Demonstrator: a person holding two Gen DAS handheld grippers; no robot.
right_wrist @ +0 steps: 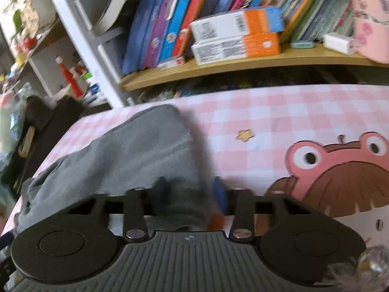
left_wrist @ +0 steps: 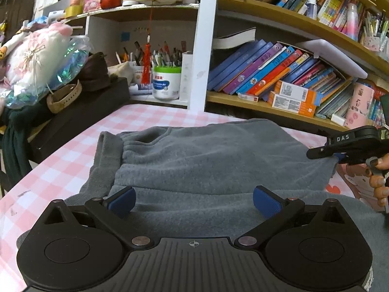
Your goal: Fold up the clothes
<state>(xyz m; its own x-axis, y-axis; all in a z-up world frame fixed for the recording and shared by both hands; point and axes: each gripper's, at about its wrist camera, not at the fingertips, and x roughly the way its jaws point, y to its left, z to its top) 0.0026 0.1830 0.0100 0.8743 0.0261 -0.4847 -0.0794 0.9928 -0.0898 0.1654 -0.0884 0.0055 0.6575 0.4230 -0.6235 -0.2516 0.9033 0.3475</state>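
Observation:
A grey fleece garment [left_wrist: 206, 160] lies folded on the pink checked tablecloth [left_wrist: 80, 146], its ribbed waistband at the left. My left gripper [left_wrist: 193, 202] is open and empty just above the garment's near part, blue pads wide apart. My right gripper [left_wrist: 333, 154] shows at the right edge of the left wrist view, at the garment's right corner. In the right wrist view the garment [right_wrist: 136, 150] runs between the right gripper's [right_wrist: 189, 194] two blue pads, which stand close on its edge. That view is blurred.
Bookshelves [left_wrist: 279, 73] full of books stand behind the table. A black box [left_wrist: 80, 112] with a watch strap and plush toys sits at the left. A pen cup and white tub [left_wrist: 166, 82] stand at the back. A pink frog print [right_wrist: 340, 170] marks the cloth at the right.

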